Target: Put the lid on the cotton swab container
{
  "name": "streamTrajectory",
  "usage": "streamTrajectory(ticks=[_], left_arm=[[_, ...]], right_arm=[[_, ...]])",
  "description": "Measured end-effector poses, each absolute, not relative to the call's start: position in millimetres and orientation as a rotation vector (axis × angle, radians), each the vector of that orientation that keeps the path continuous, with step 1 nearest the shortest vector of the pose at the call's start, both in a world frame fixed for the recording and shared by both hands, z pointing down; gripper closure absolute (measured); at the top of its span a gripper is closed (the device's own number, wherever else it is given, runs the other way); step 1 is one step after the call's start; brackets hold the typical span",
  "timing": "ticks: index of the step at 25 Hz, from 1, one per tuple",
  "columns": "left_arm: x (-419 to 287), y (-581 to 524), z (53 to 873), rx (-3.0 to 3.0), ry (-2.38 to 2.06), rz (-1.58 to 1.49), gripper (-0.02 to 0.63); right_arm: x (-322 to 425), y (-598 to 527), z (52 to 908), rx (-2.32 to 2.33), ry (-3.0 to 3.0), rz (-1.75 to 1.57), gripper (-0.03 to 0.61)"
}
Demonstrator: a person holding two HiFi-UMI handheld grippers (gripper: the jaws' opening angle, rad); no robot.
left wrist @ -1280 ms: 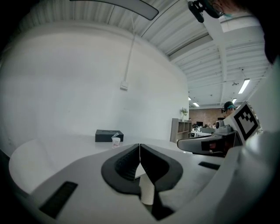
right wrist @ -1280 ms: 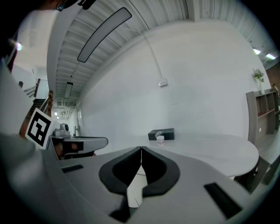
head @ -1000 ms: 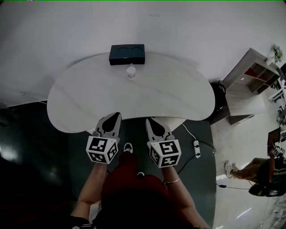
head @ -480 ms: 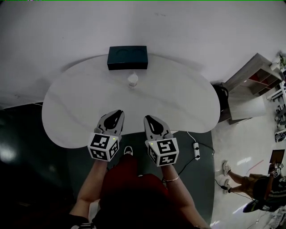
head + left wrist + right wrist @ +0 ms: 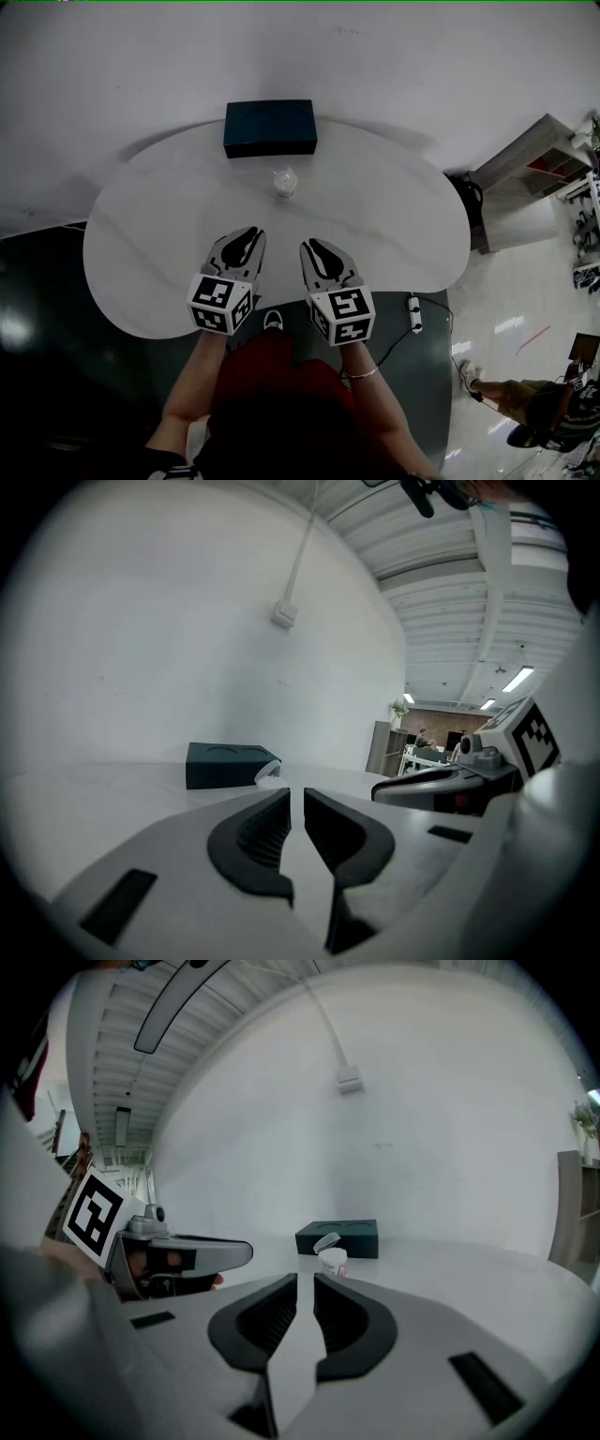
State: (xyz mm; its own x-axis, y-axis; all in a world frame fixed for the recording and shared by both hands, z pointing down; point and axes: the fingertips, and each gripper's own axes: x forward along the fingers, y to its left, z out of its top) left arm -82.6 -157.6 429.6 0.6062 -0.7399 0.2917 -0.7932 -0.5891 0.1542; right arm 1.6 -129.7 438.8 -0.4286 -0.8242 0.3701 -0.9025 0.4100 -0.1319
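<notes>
Jaws of the left gripper (image 5: 247, 234) are pressed together and empty; those of the right gripper (image 5: 310, 247) are opening, with nothing between them. Both grippers have advanced from the near edge over the table (image 5: 394, 211) within the last second. Farther on, well apart, stands the cotton swab container (image 5: 284, 180), its lid (image 5: 325, 1240) tilted up, just before a dark box (image 5: 269, 127). The approach looks under way; closing is not yet begun.

you wear a dark red top (image 5: 272, 394) and a thin bracelet (image 5: 361, 378) on your right wrist, and your left gripper (image 5: 251, 234) and right gripper (image 5: 308, 247), its empty jaws opening, are grey with black ribbed pads and black-and-white marker cubes.
</notes>
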Motion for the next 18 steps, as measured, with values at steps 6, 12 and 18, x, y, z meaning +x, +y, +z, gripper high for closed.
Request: streamTrajectory(ticks=[6,12,18], left_arm=[[-87.7,-178.6,437.3,2.571,-1.207,0.292,0.586],[-87.0,-194.5,444.5,2.58,-1.16,0.296,0.563],[-83.3,-200.7,447.1,2.588,-1.122,0.302,0.526]], right_arm=[[-5.3,-149.4,449.5,1.524,-2.377,0.485,0.485],[-6.7,-164.0,456.1,1.538,-2.322,0.467,0.459],[-10.6,-173.4,466.5,1.519,-2.279,0.474,0.411]])
